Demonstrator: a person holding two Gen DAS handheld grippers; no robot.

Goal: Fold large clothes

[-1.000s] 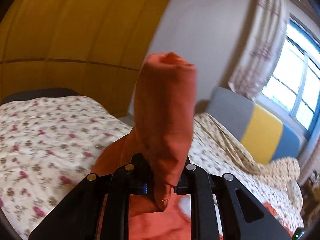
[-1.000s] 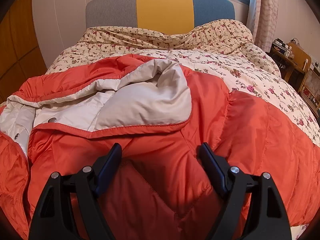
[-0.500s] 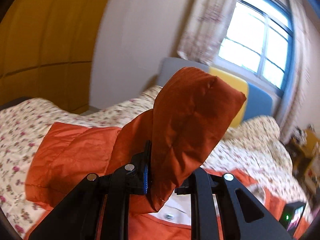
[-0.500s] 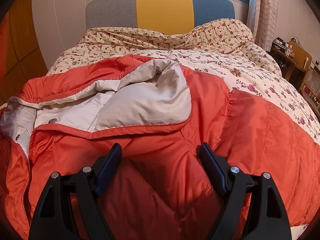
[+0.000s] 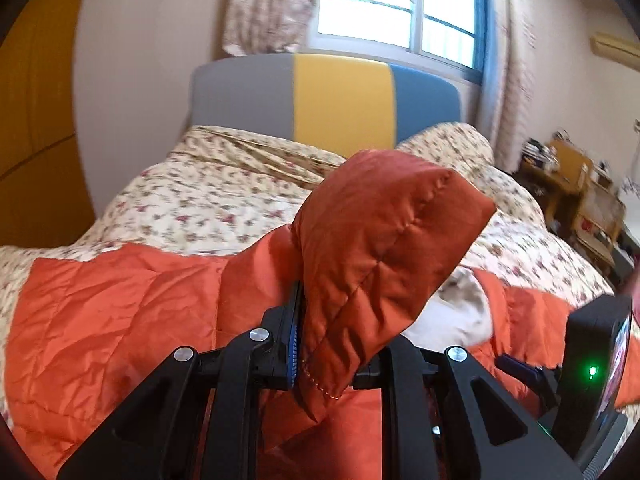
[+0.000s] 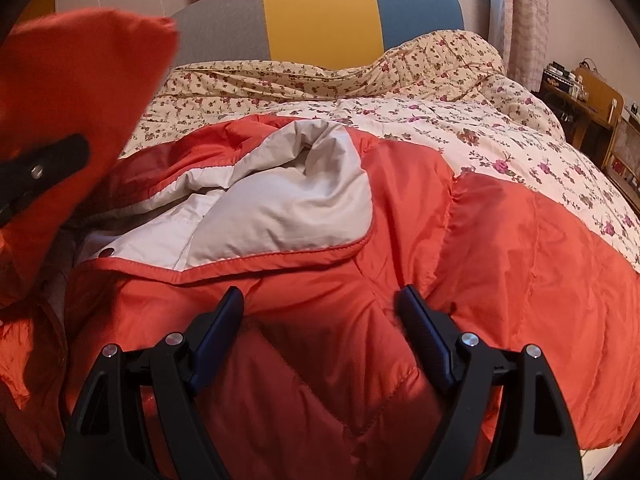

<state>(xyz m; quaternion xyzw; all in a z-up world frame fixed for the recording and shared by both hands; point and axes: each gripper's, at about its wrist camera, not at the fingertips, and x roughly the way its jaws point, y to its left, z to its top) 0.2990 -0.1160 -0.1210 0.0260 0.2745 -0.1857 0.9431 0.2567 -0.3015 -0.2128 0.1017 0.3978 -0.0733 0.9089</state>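
An orange padded jacket (image 6: 500, 248) with a pale grey lining (image 6: 280, 200) lies spread on the bed. My left gripper (image 5: 332, 344) is shut on the jacket's sleeve end (image 5: 380, 248), which stands up above the jaws. In the right wrist view the lifted sleeve (image 6: 72, 92) and the left gripper (image 6: 40, 168) show at the far left. My right gripper (image 6: 320, 316) is open and rests low on the jacket's front, with orange fabric between its blue fingers (image 6: 220, 328). It holds nothing.
The bed has a floral quilt (image 6: 480, 120) and a grey, yellow and blue headboard (image 6: 320, 12). A window with curtains (image 5: 400, 8) is behind it. A wooden desk with clutter (image 6: 588, 96) stands to the right. A wooden wardrobe (image 5: 32, 120) is at the left.
My left gripper has swung right with the sleeve, from facing the wardrobe to facing the headboard; the sleeve now enters the right wrist view. The right gripper has not moved.
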